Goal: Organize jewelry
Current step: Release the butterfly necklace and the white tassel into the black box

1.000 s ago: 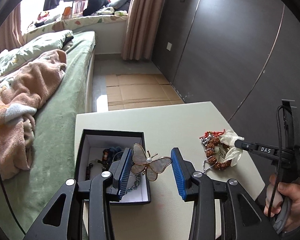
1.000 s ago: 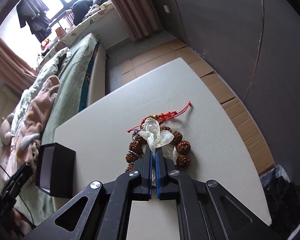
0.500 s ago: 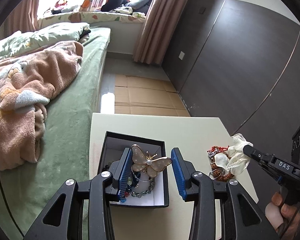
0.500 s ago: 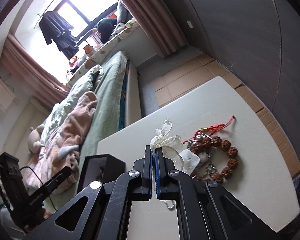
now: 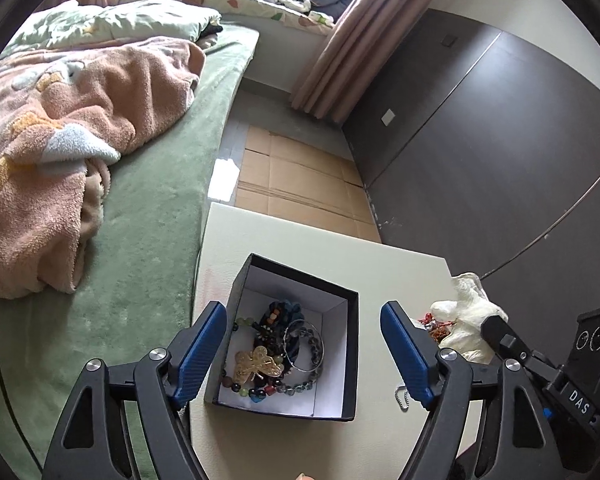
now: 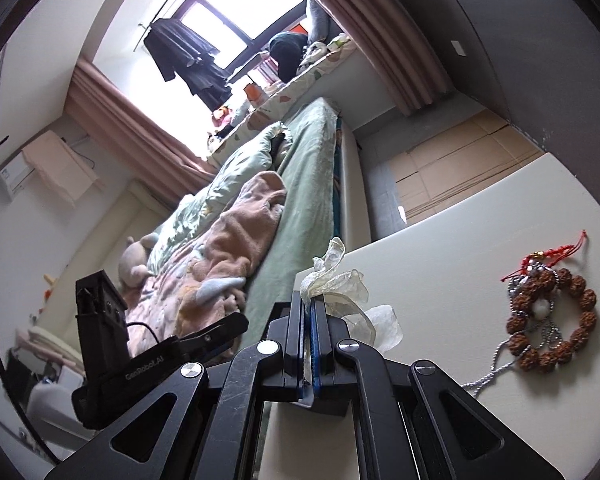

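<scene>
Two grippers: left gripper (image 5: 302,354) spread wide above butterfly brooch (image 5: 258,365) in box (image 5: 350,356), right gripper (image 6: 310,344) pinching white ribbon (image 6: 340,286)

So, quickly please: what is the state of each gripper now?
Left gripper: open, holding nothing, above the black box.
Right gripper: closed on the white ribbon.

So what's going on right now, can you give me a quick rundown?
Left gripper open above the black box; butterfly brooch lies inside. Right gripper shut on white ribbon. Brown bead bracelet on the table. Nothing blocking.
</scene>
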Action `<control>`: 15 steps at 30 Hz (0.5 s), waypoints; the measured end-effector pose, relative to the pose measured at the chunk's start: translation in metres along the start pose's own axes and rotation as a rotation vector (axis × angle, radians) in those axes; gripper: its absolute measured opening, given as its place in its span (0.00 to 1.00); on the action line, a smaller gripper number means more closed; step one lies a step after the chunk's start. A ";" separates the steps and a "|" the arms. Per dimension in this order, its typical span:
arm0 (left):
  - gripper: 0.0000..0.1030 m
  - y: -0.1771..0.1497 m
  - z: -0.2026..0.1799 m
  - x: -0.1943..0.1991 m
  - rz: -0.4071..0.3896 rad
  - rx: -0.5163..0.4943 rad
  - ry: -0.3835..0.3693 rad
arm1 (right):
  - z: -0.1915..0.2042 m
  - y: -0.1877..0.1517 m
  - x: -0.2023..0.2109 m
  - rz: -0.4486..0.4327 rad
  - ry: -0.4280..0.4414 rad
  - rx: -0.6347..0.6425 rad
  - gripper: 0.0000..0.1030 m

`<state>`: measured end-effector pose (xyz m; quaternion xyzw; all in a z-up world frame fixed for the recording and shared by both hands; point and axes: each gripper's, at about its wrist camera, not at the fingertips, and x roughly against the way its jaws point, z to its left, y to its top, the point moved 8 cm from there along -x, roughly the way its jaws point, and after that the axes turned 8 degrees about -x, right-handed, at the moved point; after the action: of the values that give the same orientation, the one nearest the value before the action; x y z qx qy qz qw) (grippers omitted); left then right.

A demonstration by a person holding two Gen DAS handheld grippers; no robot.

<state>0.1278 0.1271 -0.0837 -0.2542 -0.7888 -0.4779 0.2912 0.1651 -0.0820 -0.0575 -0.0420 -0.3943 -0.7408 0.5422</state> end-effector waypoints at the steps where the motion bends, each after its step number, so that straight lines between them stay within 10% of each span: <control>1: 0.78 0.001 0.002 0.002 -0.003 0.002 -0.001 | 0.004 -0.003 -0.004 0.007 0.009 0.004 0.04; 11: 0.87 0.004 0.015 0.009 -0.023 0.043 -0.005 | 0.031 -0.030 -0.045 0.097 0.097 -0.005 0.05; 13: 0.96 0.005 0.015 0.010 -0.028 0.041 -0.007 | 0.029 -0.039 -0.058 0.161 0.076 -0.011 0.20; 15: 0.96 0.004 0.014 0.010 -0.025 0.037 -0.006 | 0.023 -0.044 -0.064 0.192 0.062 -0.032 0.64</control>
<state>0.1206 0.1429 -0.0791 -0.2405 -0.8014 -0.4661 0.2876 0.1458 -0.0137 -0.0971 -0.0653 -0.3596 -0.6925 0.6220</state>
